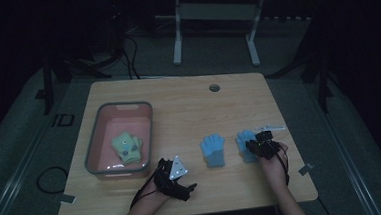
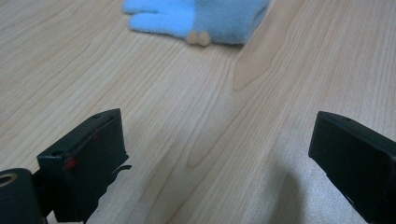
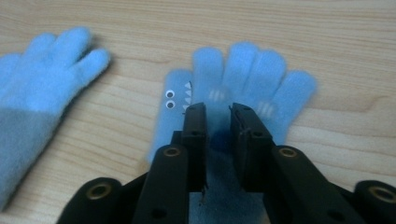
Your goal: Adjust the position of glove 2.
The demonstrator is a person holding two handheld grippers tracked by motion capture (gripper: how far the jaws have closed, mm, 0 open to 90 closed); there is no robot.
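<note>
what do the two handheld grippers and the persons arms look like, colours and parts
Both are black. The left gripper carries a grey three-cornered plate on top, and thin black cable trails back along the forearm. Its blocky black fingers have a small red mark on one. The right gripper has slimmer black fingers on arms with brass-coloured ringed holes. No sleeves show on the forearms.

Left hand-held gripper (image 1: 175, 181) low, jaws wide apart (empty); right hand-held gripper (image 3: 218, 116) nearly closed.
</note>
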